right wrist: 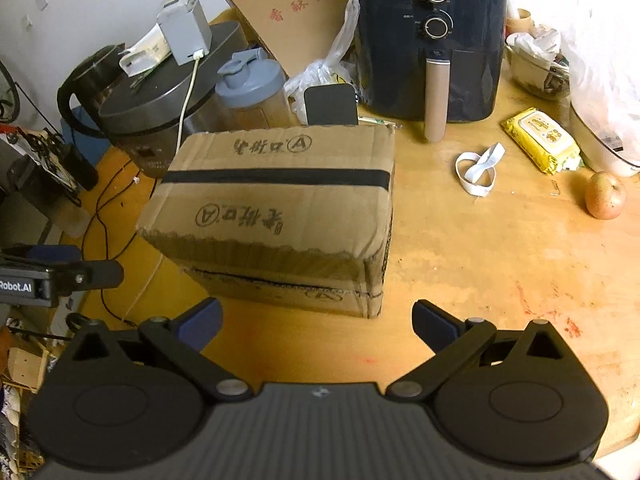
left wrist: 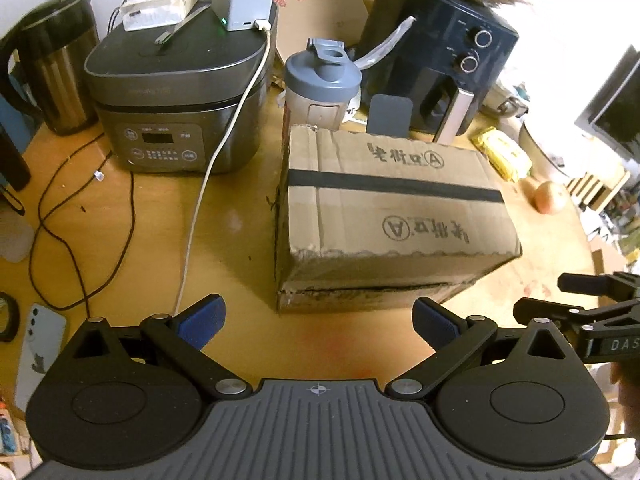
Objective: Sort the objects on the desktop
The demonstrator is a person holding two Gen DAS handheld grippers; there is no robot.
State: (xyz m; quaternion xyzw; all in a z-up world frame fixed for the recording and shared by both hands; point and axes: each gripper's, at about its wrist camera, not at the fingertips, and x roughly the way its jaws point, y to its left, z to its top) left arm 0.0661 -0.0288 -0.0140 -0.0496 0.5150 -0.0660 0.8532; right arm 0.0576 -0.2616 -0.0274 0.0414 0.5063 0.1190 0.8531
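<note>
Both the left gripper (left wrist: 318, 322) and right gripper (right wrist: 318, 322) hold jaws wide apart, empty, near the cardboard box (left wrist: 394, 216).

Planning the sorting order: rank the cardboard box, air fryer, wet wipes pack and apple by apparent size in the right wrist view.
1. Cardboard box, though nearest the camera
2. Air fryer
3. Wet wipes pack
4. Apple, not far behind the pack
</note>
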